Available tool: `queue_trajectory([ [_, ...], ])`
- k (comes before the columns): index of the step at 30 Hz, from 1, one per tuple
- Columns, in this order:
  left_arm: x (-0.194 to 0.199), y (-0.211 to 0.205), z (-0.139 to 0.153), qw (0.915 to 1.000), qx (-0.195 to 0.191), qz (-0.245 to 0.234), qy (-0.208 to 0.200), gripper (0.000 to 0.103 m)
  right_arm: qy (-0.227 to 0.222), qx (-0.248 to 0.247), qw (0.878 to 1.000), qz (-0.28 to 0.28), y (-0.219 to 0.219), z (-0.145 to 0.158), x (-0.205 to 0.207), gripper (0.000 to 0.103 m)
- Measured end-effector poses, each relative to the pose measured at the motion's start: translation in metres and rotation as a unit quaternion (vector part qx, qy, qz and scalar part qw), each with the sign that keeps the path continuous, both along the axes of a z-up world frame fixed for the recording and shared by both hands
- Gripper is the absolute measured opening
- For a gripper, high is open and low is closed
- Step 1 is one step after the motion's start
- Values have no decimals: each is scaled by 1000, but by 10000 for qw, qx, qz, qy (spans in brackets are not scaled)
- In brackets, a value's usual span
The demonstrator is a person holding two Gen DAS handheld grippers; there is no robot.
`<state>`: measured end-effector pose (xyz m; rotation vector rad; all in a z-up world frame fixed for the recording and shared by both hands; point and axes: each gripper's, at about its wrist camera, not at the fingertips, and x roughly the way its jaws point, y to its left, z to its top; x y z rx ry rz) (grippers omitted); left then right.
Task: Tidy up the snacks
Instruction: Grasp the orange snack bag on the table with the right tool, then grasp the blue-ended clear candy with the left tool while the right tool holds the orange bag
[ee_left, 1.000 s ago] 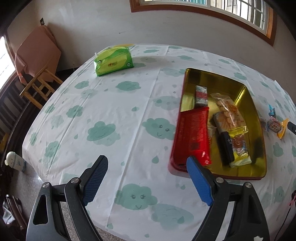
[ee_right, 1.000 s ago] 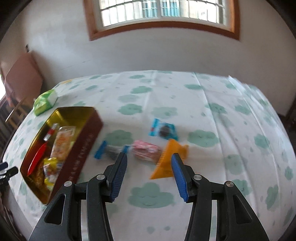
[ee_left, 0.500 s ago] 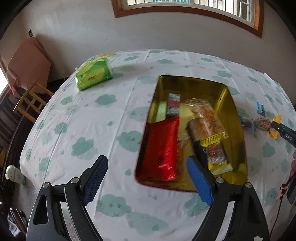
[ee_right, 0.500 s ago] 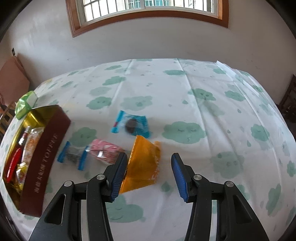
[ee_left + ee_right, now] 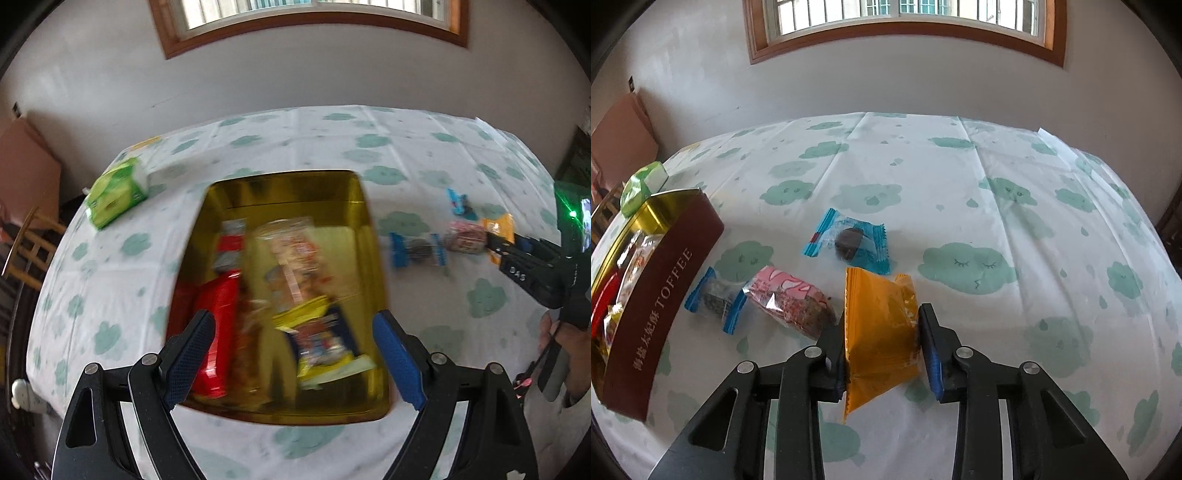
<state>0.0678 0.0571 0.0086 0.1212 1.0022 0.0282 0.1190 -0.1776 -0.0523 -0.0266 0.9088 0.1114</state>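
One orange foil snack packet [image 5: 881, 332] now sits clamped in your right gripper [image 5: 881, 341], whose jaws have just been closing; three wrapped sweets remain at its ten o'clock, while your left gripper [image 5: 293, 363] hangs wide-jawed and empty over the gold tin [image 5: 354, 192].

We see open bench [image 5: 1015, 177] to the right and behind the snacks. Leftward, the pink packet [image 5: 792, 301] and blue-ended candy [image 5: 714, 300] lie just before the tin's brown wall [image 5: 665, 291]; another blue candy [image 5: 849, 242] sits just beyond.
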Motion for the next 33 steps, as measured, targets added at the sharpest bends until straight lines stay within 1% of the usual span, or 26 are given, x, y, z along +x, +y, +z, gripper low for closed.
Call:
queue_trajectory([
  [3, 4, -22, -4, 9996, -83, -253, 27, 85, -13, -26, 10000, -56, -9, 1, -5, 33],
  [8, 10, -52, -9, 9979, -263, -591, 85, 85, -26, -49, 9994, -333, -41, 1, -17, 33],
  [11, 15, -66, -13, 9968, -356, -701, 124, 85, -25, -41, 9986, -528, -64, 2, -25, 33],
  [14, 21, -77, -16, 9963, -367, -762, 145, 85, -32, -29, 9976, -692, -85, 2, -30, 33],
  [19, 36, -91, -23, 9963, -318, -782, 158, 83, -55, 103, 9967, -799, -101, 1, -34, 33],
  [20, 39, -93, -25, 9964, -316, -771, 178, 82, -51, 89, 9968, -794, -100, 1, -33, 33],
  [22, 45, -95, -29, 9962, -387, -753, 225, 74, -44, 75, 9969, -785, -100, 0, -33, 34],
  [25, 57, -97, -36, 9958, -502, -711, 290, 69, -22, 153, 9969, -775, -101, -1, -33, 35],
  [27, 63, -98, -40, 9956, -553, -689, 322, 67, -23, 193, 9969, -769, -102, -2, -33, 35],
  [29, 71, -99, -45, 9955, -534, -673, 392, 66, -24, 203, 9969, -760, -102, -2, -33, 36],
  [31, 77, -101, -49, 9953, -515, -700, 438, 62, -23, 211, 9970, -744, -102, -2, -33, 37],
  [33, 83, -102, -53, 9956, -462, -656, 478, 61, -24, 224, 9970, -738, -103, -2, -33, 37],
])
